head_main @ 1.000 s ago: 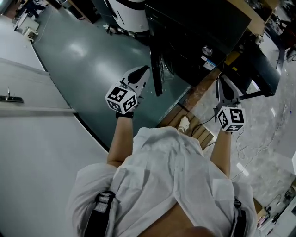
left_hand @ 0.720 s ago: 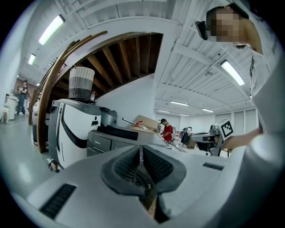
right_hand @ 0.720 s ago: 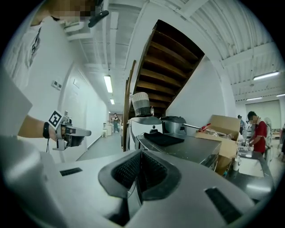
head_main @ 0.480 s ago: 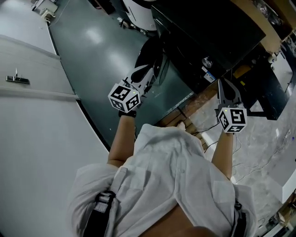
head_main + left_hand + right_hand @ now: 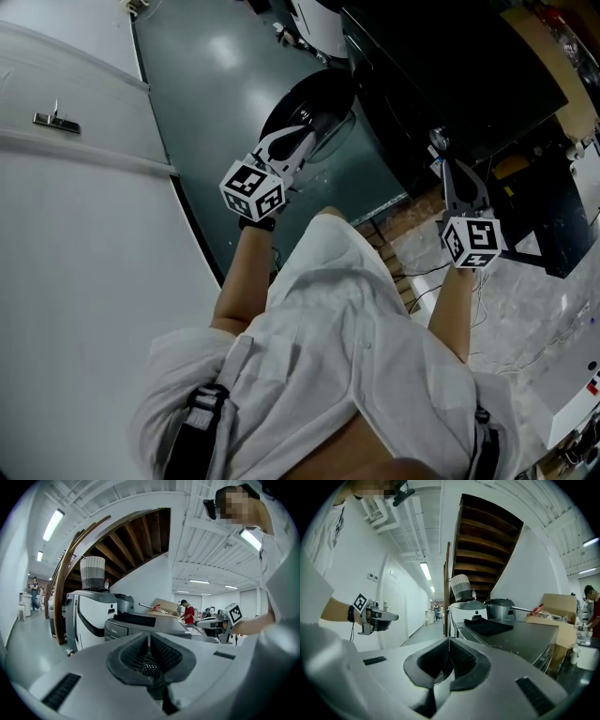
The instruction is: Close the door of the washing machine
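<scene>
The dark washing machine (image 5: 441, 66) fills the top right of the head view. Its round door (image 5: 323, 94) stands swung out over the green floor, glass face showing. My left gripper (image 5: 306, 137) is shut and empty, its tips just in front of the door's lower part; whether they touch it I cannot tell. My right gripper (image 5: 443, 159) is shut and empty too, pointing at the machine's front corner. The left gripper view looks past shut jaws (image 5: 149, 637) at the machine's grey top (image 5: 145, 620). Over shut jaws (image 5: 448, 641), the right gripper view shows that top (image 5: 511, 637).
A white wall panel with a metal handle (image 5: 52, 120) runs along the left. A white machine (image 5: 86, 616) with a woven basket (image 5: 93, 573) on it stands beyond the washer. Cables (image 5: 441, 272) lie on the marble floor at right. A black cloth (image 5: 487, 626) lies on the washer.
The head view has swung: the door, edge-on before, now shows its round face. Both grippers have moved on toward the machine, the left one up to the door.
</scene>
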Demonstrator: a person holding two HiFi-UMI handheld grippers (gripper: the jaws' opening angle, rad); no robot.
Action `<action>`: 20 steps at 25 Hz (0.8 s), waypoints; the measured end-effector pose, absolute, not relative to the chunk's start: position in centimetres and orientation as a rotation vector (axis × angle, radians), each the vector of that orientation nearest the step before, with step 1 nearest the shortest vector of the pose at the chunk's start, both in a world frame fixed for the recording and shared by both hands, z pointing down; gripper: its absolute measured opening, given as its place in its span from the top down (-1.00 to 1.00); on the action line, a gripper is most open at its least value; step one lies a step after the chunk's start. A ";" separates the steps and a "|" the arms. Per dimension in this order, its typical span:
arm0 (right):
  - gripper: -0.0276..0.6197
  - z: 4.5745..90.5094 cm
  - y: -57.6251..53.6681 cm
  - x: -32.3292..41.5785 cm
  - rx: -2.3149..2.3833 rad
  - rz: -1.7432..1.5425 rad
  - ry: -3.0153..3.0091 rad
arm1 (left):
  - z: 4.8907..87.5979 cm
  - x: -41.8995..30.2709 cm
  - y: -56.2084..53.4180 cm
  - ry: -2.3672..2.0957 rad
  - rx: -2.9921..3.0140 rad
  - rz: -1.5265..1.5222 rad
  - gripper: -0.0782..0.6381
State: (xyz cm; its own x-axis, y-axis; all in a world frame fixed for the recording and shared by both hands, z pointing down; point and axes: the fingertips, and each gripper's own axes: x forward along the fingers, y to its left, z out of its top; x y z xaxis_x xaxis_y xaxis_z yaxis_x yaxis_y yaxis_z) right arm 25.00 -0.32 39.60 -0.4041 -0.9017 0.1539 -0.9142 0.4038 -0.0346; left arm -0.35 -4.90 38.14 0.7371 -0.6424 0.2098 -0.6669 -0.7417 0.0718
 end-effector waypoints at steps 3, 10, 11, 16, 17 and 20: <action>0.83 39.5 -1.3 23.6 1.596 0.163 -2.563 | 37.5 -1.7 -5.8 -1.099 2.790 0.256 0.73; 0.83 40.0 -4.5 21.7 1.572 0.164 -2.542 | 37.7 -3.6 -8.8 -1.118 2.780 0.229 0.73; 0.83 40.1 -5.0 21.4 1.573 0.168 -2.536 | 37.9 -4.0 -9.4 -1.120 2.774 0.225 0.73; 0.82 40.7 -8.2 18.9 1.538 0.158 -2.525 | 38.5 -6.0 -13.0 -1.125 2.767 0.194 0.73; 0.82 40.9 -8.8 18.3 1.527 0.158 -2.524 | 38.6 -6.4 -13.7 -1.128 2.764 0.189 0.73; 0.82 41.2 -10.5 16.7 1.504 0.164 -2.528 | 39.1 -7.6 -15.7 -1.133 2.756 0.182 0.73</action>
